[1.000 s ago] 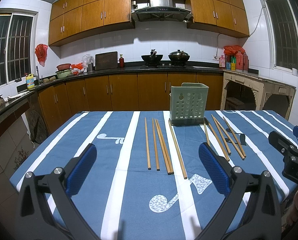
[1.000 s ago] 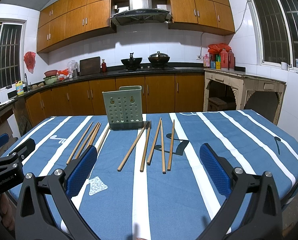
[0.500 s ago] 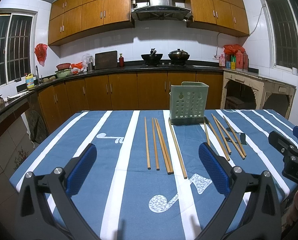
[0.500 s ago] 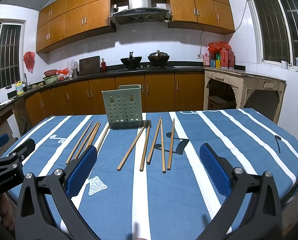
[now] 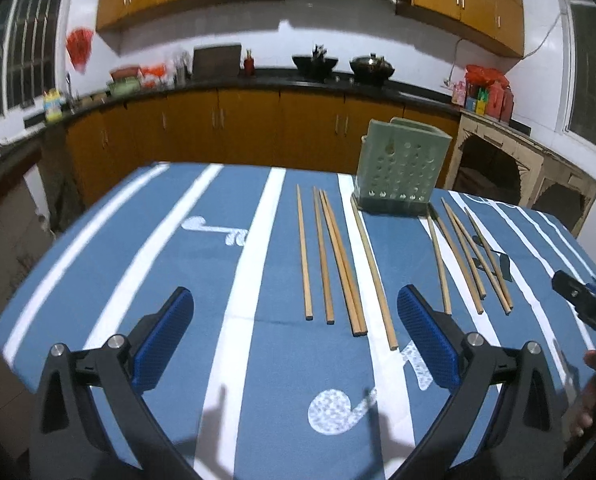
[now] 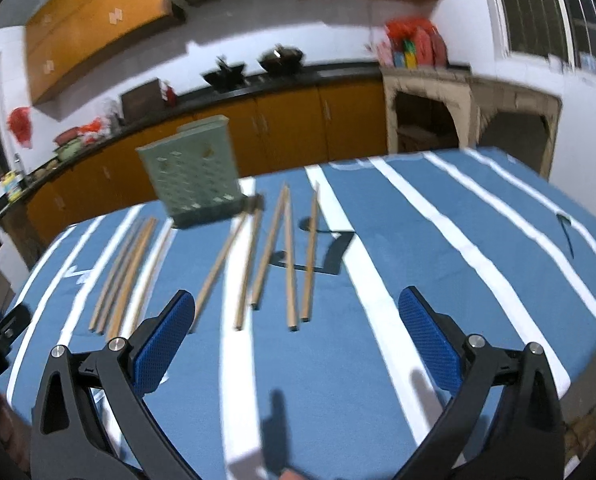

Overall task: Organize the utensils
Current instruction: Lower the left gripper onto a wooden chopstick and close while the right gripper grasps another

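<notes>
Several wooden chopsticks lie on the blue striped tablecloth in two groups. In the left wrist view the left group (image 5: 340, 264) lies ahead of my open, empty left gripper (image 5: 293, 320), and the right group (image 5: 464, 252) lies further right. A green perforated utensil holder (image 5: 400, 170) stands upright behind them. In the right wrist view my right gripper (image 6: 298, 320) is open and empty, raised above the table just short of the right group (image 6: 285, 256). The left group (image 6: 123, 272) and the holder (image 6: 191, 182) show to its left.
The table (image 5: 157, 248) has a blue cloth with white stripes and note prints. The right gripper's tip (image 5: 586, 304) shows at the right edge of the left wrist view. Kitchen counters and wooden cabinets (image 5: 237, 120) run behind the table.
Both grippers have risen and tilted down towards the table, moving closer to the chopsticks. The right wrist view has rolled and blurred with motion. Both stay open and empty.
</notes>
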The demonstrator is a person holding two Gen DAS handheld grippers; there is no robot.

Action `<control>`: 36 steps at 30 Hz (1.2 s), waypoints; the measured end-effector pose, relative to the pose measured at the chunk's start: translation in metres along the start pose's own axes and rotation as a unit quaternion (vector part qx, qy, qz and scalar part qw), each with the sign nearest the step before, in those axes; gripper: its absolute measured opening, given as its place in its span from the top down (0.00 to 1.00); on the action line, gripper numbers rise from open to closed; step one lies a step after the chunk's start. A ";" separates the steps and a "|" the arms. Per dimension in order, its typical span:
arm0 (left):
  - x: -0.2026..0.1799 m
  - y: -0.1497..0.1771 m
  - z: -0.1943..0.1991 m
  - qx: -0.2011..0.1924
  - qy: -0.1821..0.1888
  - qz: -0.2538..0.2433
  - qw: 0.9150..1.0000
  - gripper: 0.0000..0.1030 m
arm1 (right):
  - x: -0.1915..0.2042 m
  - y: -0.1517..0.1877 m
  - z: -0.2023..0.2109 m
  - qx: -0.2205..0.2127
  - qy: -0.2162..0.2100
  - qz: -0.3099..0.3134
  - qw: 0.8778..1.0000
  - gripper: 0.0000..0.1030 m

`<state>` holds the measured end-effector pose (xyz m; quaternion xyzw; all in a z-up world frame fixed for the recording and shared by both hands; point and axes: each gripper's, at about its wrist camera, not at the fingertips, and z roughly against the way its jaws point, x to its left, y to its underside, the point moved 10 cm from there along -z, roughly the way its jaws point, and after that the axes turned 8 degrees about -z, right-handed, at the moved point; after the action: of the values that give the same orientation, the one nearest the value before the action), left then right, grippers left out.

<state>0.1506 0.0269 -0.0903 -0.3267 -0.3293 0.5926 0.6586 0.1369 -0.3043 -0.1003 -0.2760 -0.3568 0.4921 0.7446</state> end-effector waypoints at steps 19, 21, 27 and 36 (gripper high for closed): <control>0.011 -0.001 -0.094 0.109 0.027 -0.026 0.993 0.46 | -0.005 0.011 -0.103 0.142 0.022 -0.001 0.990 0.83; 0.008 -0.001 -0.100 0.115 0.030 -0.030 0.992 0.50 | -0.005 0.011 -0.101 0.132 0.024 0.006 0.991 0.86; 0.000 0.004 -0.118 0.143 0.030 -0.041 0.988 0.67 | -0.019 0.005 -0.103 0.127 0.031 -0.011 0.991 0.92; -0.006 0.006 -0.139 0.165 0.027 -0.061 0.984 0.92 | -0.026 -0.005 -0.110 0.130 0.032 -0.017 0.991 0.92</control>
<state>0.2614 0.0162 -0.1746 -0.2088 -0.2288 0.5886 0.7468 0.2212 -0.3366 -0.1684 -0.1866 -0.2702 0.5124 0.7935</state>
